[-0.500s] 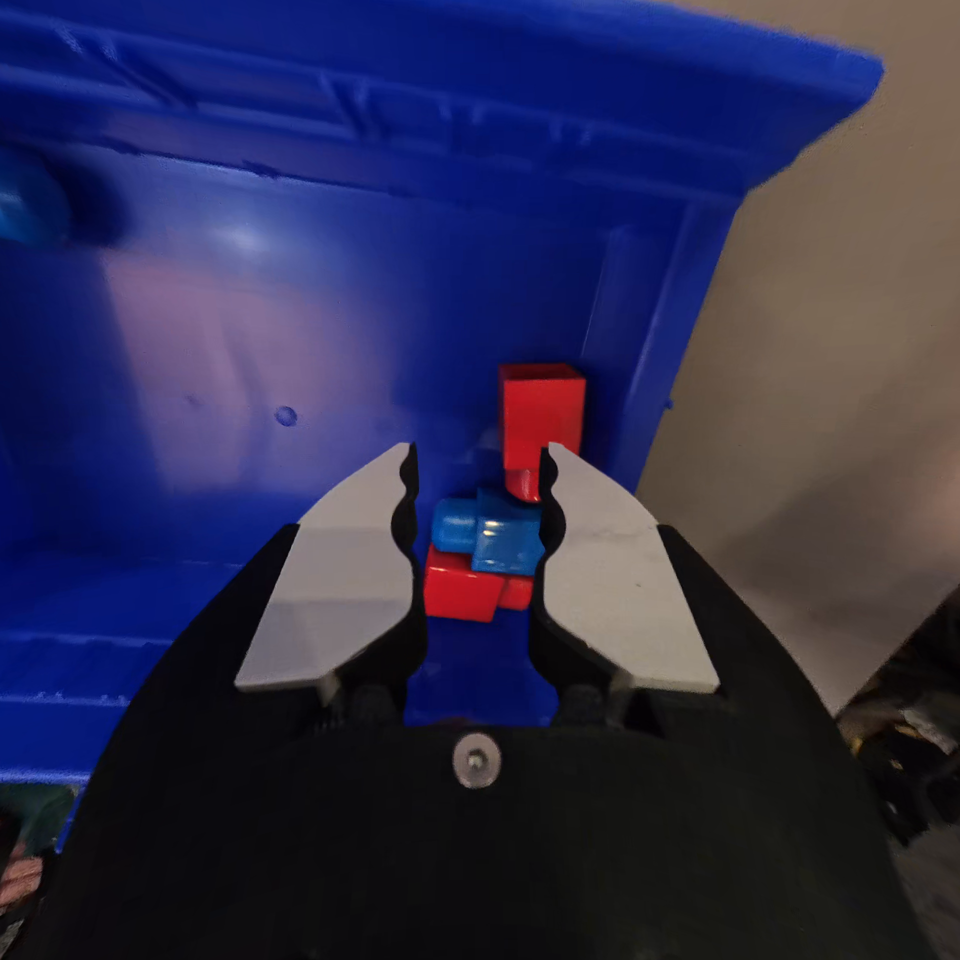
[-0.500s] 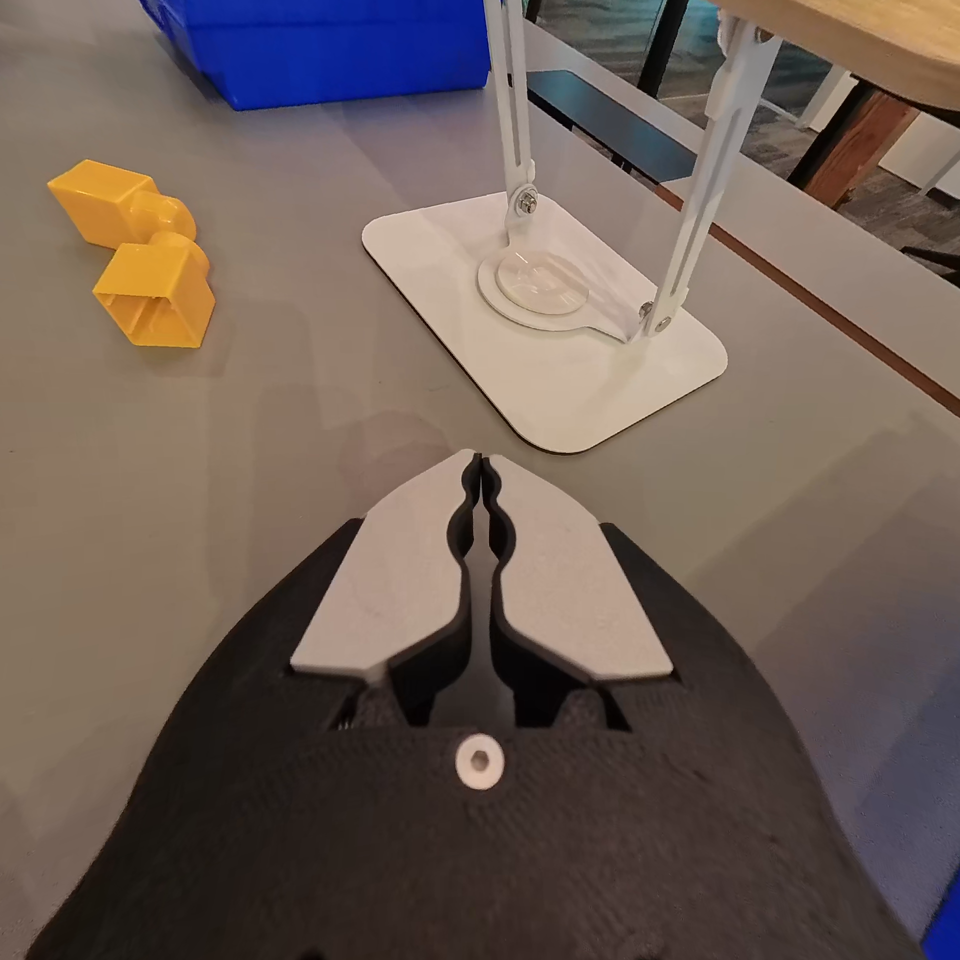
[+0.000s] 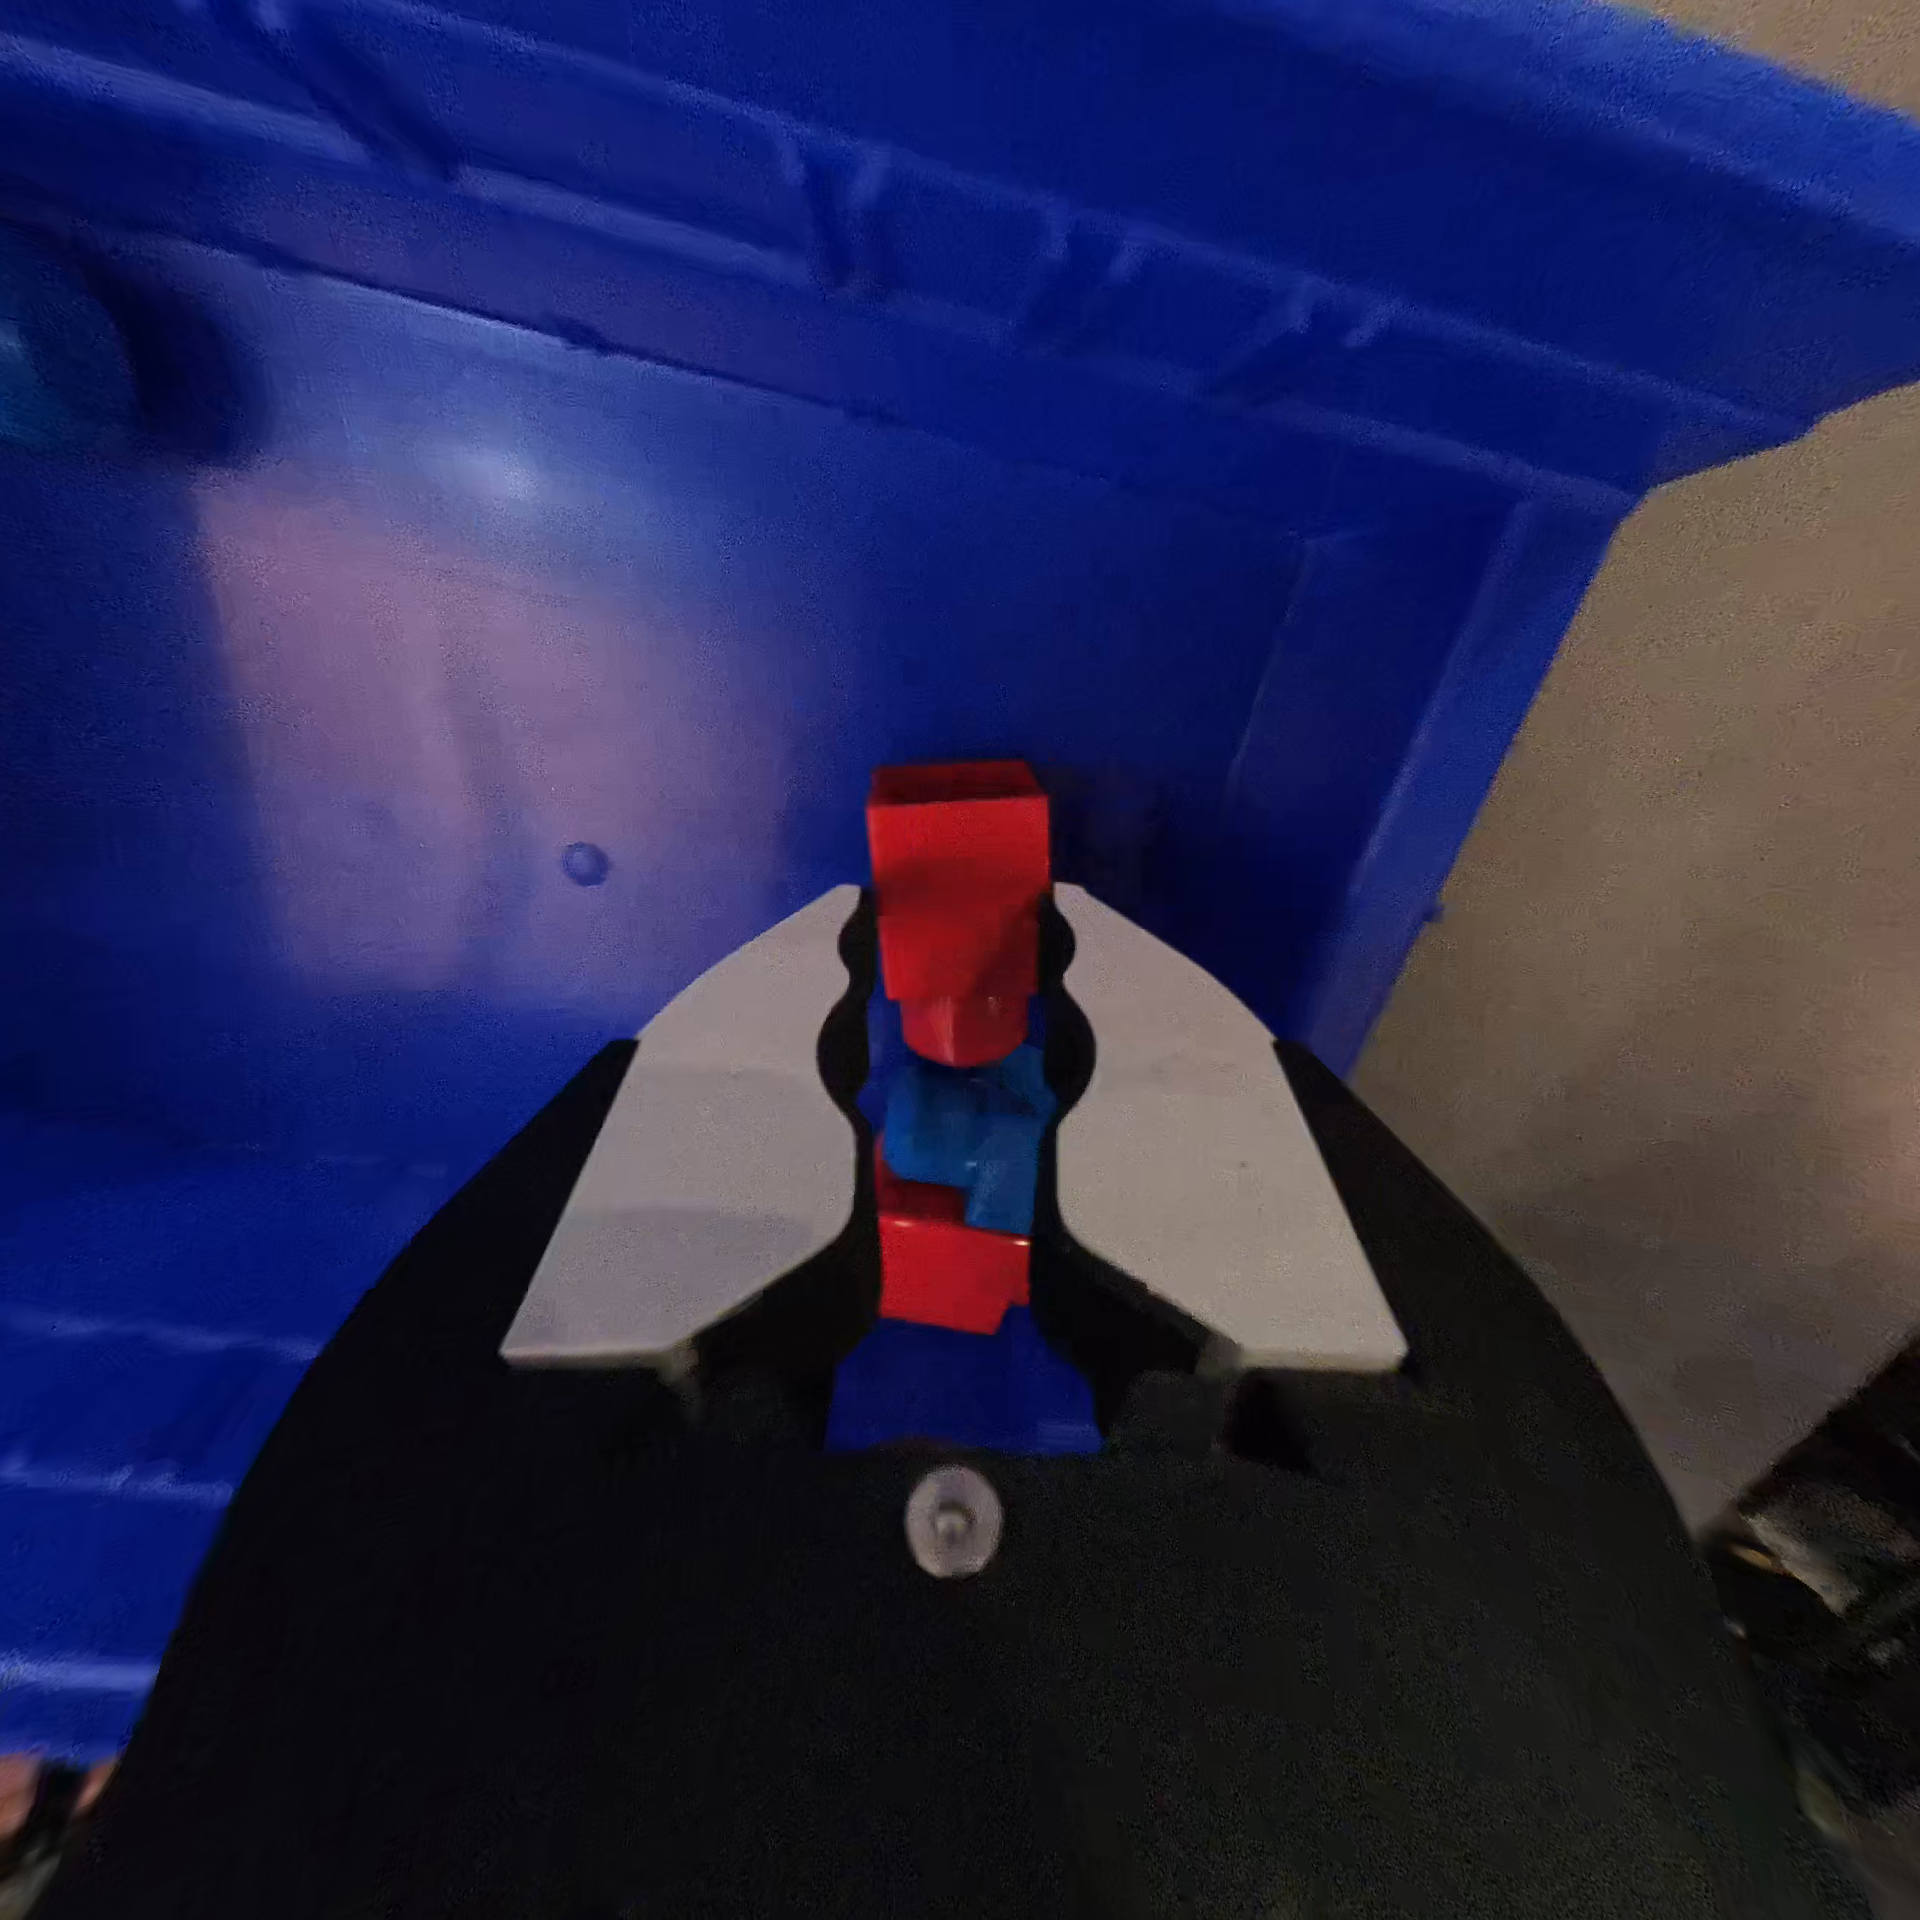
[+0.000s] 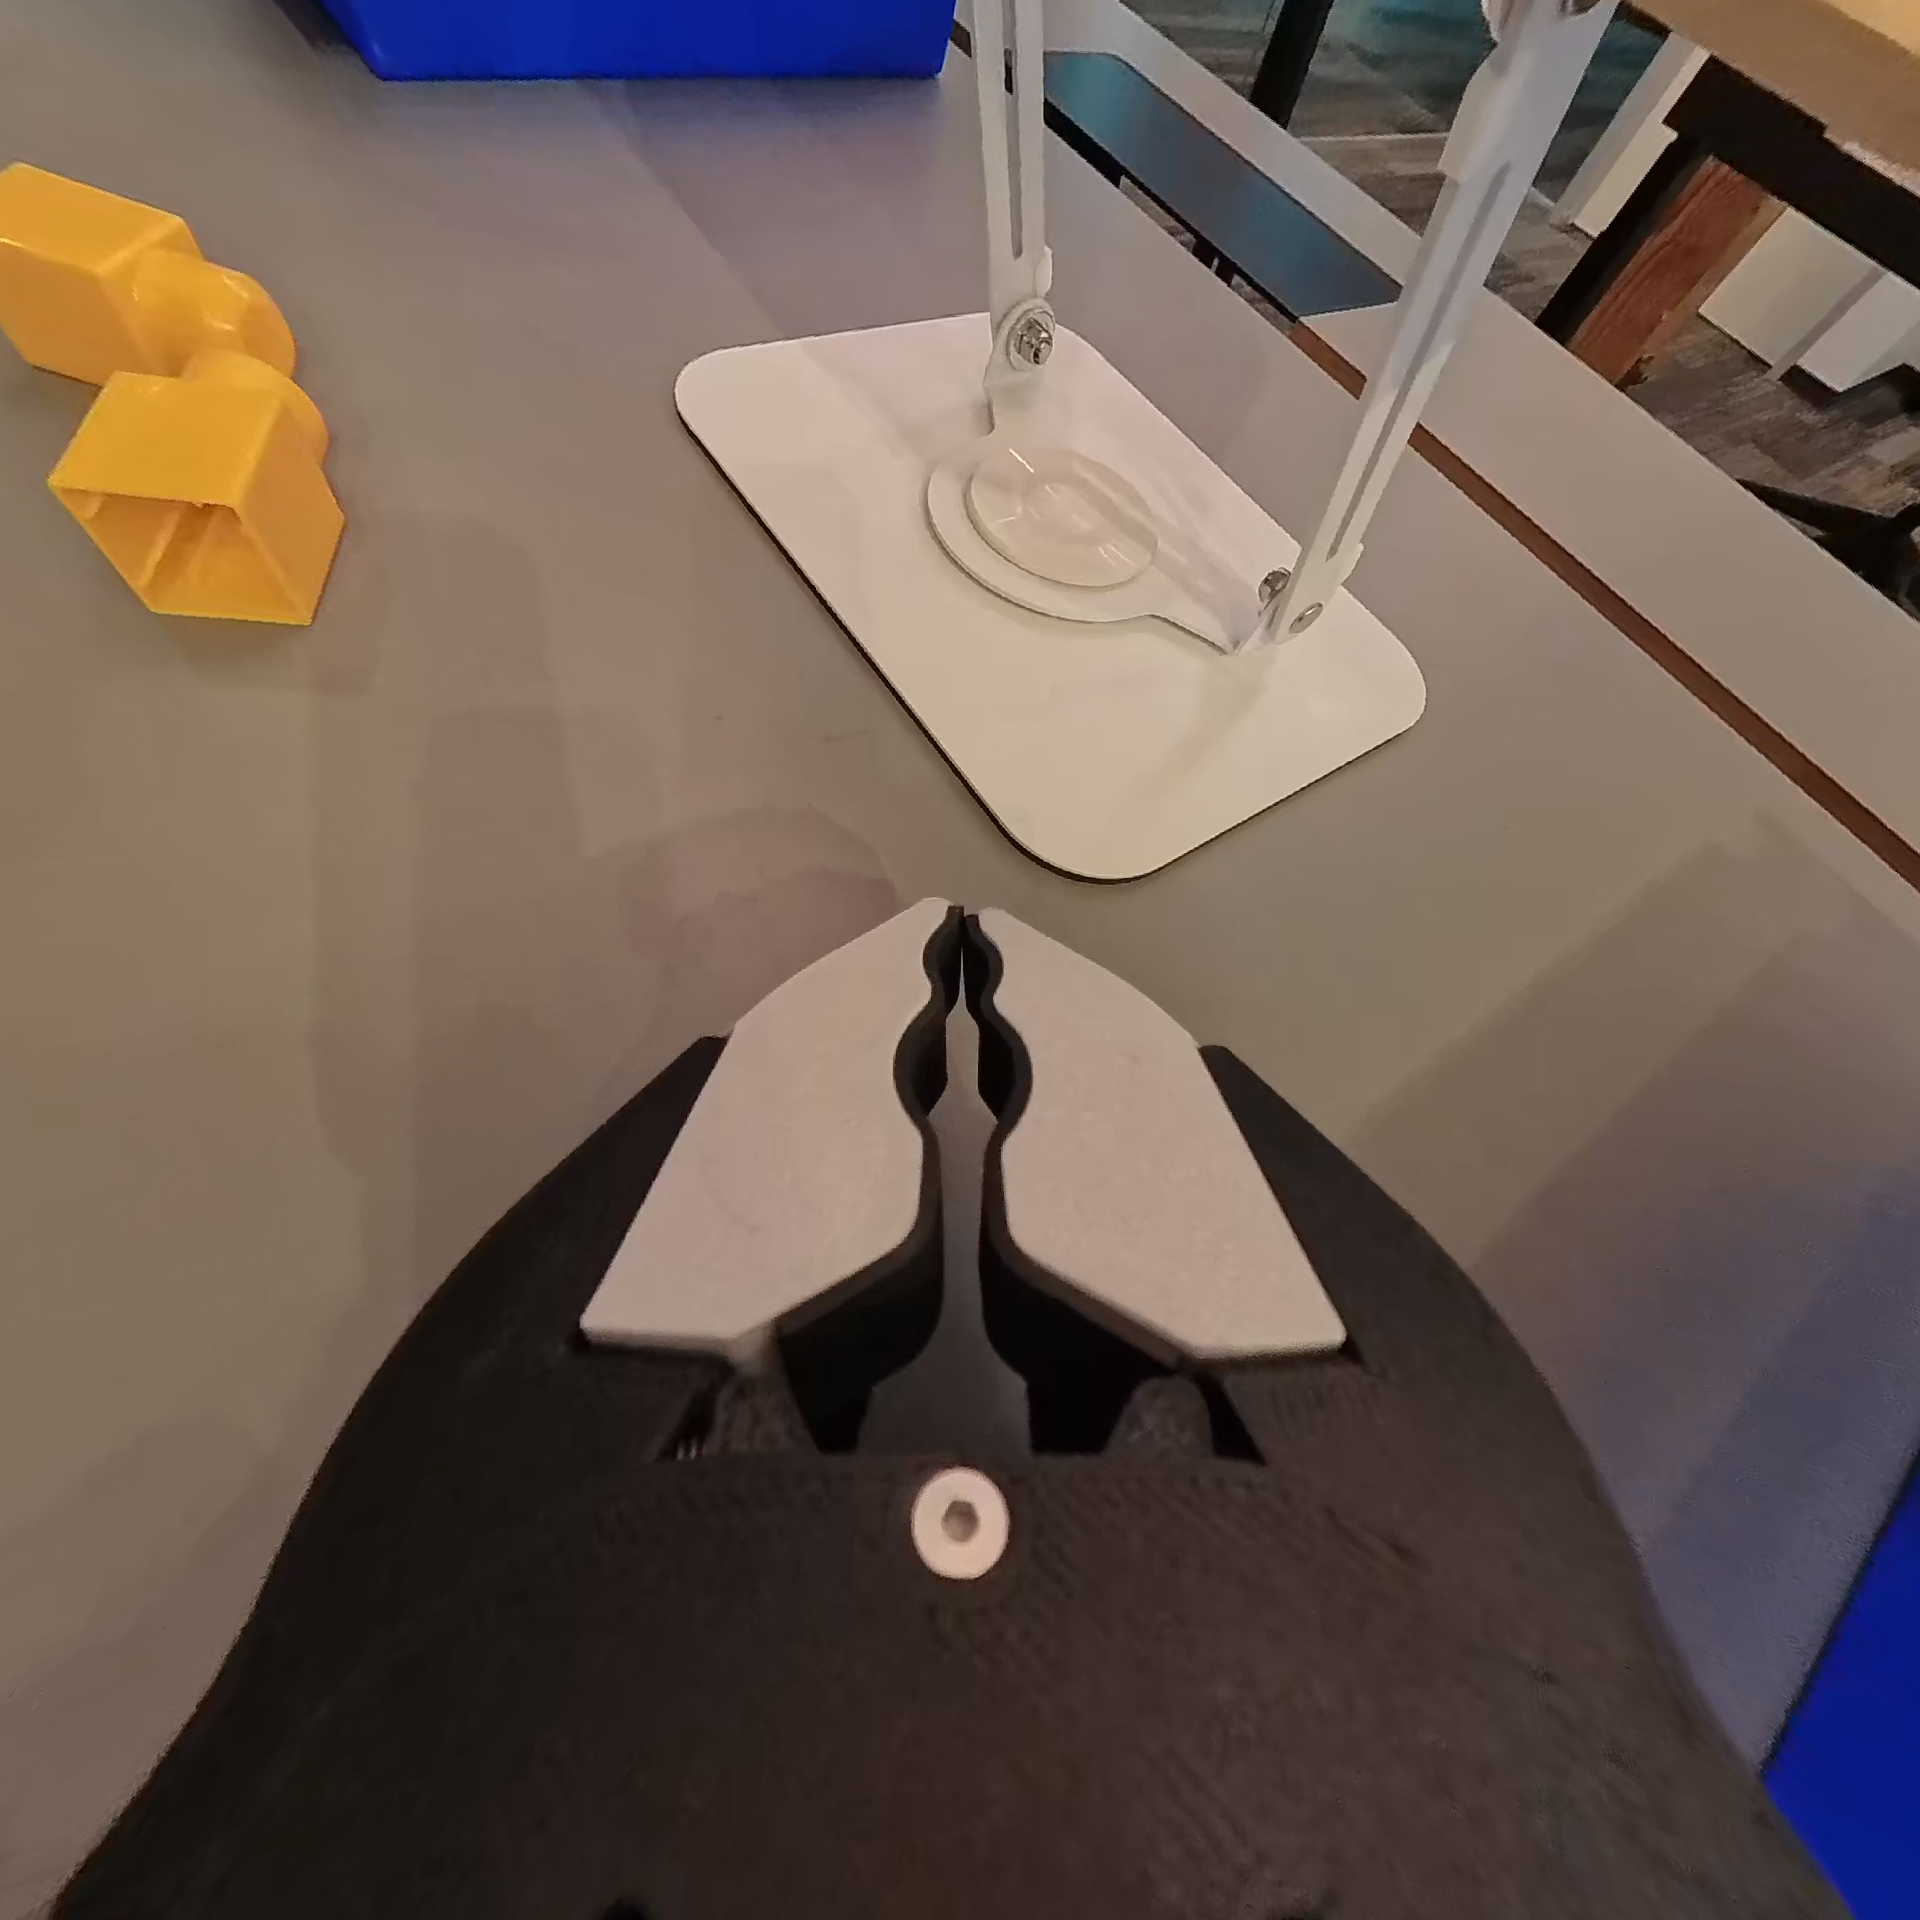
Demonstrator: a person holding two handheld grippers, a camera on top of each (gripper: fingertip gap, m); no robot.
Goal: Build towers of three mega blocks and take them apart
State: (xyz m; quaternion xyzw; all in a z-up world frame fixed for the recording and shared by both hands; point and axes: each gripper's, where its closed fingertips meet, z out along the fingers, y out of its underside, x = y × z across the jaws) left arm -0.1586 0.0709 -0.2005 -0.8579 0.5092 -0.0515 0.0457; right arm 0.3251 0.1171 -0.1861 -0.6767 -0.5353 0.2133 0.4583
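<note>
two red mega blocks show inside the blue bin (image 3: 623, 623): one red block (image 3: 956, 862) farther off, another red block (image 3: 951, 1273) nearer. one blue block (image 3: 961, 1138) lies between them. two yellow blocks sit on the table (image 4: 520, 790): one yellow block (image 4: 197, 499) nearer, the other yellow block (image 4: 83, 270) behind it, touching. one white stand base (image 4: 1039, 623) carries two white struts. two tools are seen, one in each view.

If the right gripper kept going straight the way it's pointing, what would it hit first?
Probably the bare grey table just ahead of the shut right gripper; farther along that line stands the white stand base, though depth is unclear.
</note>
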